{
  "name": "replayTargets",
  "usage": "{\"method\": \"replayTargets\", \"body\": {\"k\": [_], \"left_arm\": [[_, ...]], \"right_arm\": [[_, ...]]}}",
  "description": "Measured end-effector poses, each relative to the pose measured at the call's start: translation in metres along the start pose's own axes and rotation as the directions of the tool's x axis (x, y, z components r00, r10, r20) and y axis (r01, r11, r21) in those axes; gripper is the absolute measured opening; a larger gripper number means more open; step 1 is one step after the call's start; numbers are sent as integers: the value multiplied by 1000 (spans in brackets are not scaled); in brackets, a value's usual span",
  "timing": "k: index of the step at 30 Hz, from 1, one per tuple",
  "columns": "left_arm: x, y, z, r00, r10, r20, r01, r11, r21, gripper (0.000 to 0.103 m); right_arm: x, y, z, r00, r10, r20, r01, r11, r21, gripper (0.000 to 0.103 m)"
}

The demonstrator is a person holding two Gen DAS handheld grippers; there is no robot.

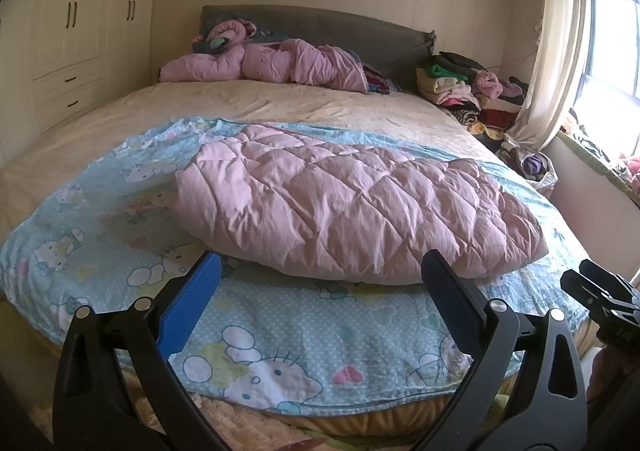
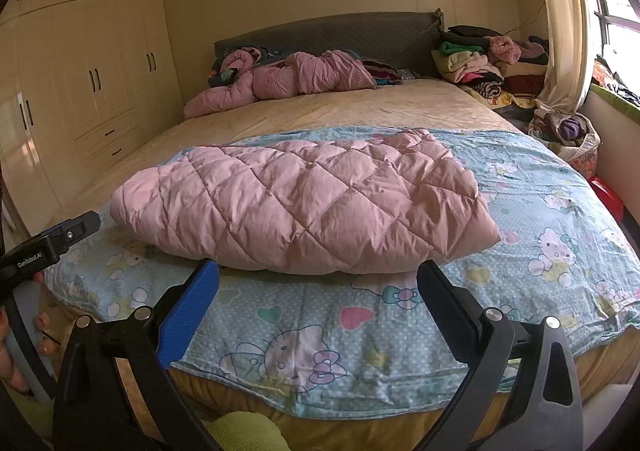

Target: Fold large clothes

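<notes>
A pink quilted garment (image 1: 352, 207) lies folded in a flat bundle on a light blue cartoon-print sheet (image 1: 120, 251) spread over the foot of the bed. It also shows in the right wrist view (image 2: 304, 207), on the same sheet (image 2: 560, 219). My left gripper (image 1: 320, 271) is open and empty, held just short of the bundle's near edge. My right gripper (image 2: 318, 279) is open and empty too, at the near edge of the bundle. The right gripper's body (image 1: 600, 299) shows at the right of the left wrist view, and the left gripper's body (image 2: 44, 247) shows at the left of the right wrist view.
A crumpled pink jacket (image 1: 264, 63) lies by the grey headboard (image 1: 340, 31). A pile of clothes (image 1: 464, 87) sits at the bed's far right corner, near a curtain (image 1: 548, 51) and window. A white wardrobe (image 2: 80, 83) stands on the left. A basket of clothes (image 2: 568, 131) is right of the bed.
</notes>
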State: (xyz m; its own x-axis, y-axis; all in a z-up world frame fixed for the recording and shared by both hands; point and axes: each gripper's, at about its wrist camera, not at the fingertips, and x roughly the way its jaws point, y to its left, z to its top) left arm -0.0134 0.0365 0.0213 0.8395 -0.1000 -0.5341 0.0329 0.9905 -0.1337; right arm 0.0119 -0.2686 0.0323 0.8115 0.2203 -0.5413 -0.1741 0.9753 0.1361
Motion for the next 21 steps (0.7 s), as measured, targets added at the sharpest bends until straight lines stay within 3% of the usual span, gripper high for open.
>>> {"method": "replayTargets", "body": {"k": [21], "left_arm": [[-1, 1, 0, 1000, 8, -2, -8, 1000, 0, 94]], "right_arm": [[0, 1, 0, 1000, 2, 1, -2, 1000, -2, 99]]}}
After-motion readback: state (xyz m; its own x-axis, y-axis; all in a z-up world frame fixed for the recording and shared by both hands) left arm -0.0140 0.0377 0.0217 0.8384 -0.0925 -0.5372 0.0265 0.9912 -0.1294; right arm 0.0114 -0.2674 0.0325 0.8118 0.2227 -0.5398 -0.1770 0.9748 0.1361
